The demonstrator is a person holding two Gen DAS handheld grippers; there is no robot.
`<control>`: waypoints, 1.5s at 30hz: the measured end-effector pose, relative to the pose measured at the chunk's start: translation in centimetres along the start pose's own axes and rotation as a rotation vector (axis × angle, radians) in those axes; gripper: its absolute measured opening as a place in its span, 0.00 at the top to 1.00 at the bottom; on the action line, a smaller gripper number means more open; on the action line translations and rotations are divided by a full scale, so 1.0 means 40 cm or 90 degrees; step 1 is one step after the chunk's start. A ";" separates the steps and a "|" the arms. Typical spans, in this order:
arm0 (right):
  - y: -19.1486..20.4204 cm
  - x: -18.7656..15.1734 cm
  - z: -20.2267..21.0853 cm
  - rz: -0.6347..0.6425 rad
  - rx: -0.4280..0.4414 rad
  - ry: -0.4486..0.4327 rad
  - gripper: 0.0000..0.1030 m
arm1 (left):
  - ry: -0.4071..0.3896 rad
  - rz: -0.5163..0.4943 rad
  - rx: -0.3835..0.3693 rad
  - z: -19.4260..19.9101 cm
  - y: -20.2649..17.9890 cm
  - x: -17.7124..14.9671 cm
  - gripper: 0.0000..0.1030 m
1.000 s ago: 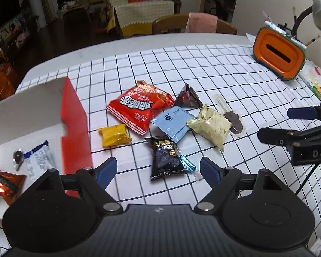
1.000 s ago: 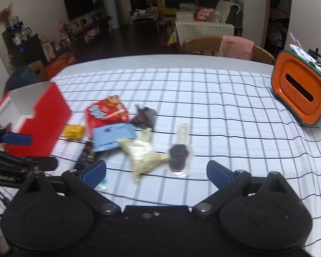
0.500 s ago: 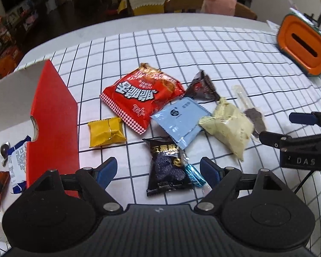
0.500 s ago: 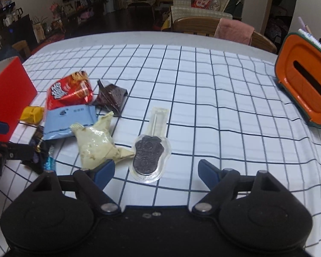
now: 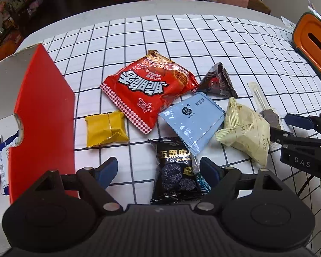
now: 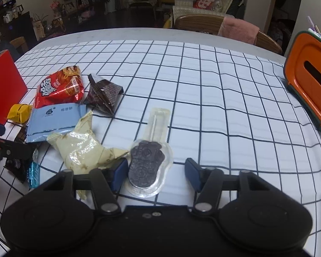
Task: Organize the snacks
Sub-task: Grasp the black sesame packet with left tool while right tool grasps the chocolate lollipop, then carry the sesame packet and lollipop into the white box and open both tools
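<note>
Snacks lie in a cluster on the checked tablecloth. My left gripper is open, its fingers either side of a black sesame packet. Beyond it lie a yellow candy, a red chip bag, a light blue packet, a dark triangular packet and a cream packet. My right gripper is open, straddling a chocolate lollipop in clear wrap. The cream packet touches its left finger. The red and white box stands at left with some snacks inside.
An orange tissue holder stands at the far right of the table. A wooden chair with a pink cloth is behind the far edge. The right gripper shows in the left wrist view, close beside the cream packet.
Both grippers have moved forward and down. The left now frames the black packet. The right has closed in over the lollipop. Nothing has been picked up.
</note>
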State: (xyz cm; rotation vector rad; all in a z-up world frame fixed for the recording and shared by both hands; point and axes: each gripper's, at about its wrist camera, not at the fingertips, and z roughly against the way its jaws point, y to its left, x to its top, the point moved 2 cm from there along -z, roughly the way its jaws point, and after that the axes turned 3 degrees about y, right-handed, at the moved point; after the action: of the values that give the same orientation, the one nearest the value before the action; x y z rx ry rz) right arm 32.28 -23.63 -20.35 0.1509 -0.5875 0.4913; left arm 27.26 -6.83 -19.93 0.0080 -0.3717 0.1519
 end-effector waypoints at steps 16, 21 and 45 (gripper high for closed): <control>-0.009 -0.029 0.037 -0.011 0.005 -0.026 0.68 | 0.023 -0.009 -0.021 -0.009 -0.007 -0.016 0.67; -0.027 -0.053 0.081 -0.048 0.012 -0.036 0.68 | 0.024 -0.005 -0.019 0.010 -0.007 -0.032 0.67; 0.060 -0.129 0.353 -0.099 0.059 -0.093 0.69 | -0.017 -0.013 -0.058 0.209 0.028 -0.131 0.68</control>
State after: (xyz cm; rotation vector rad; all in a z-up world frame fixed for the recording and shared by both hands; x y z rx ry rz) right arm 20.43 -27.45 -11.61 0.3196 -0.6899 0.3581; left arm 19.26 -6.80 -14.05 -0.0766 -0.4055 0.1141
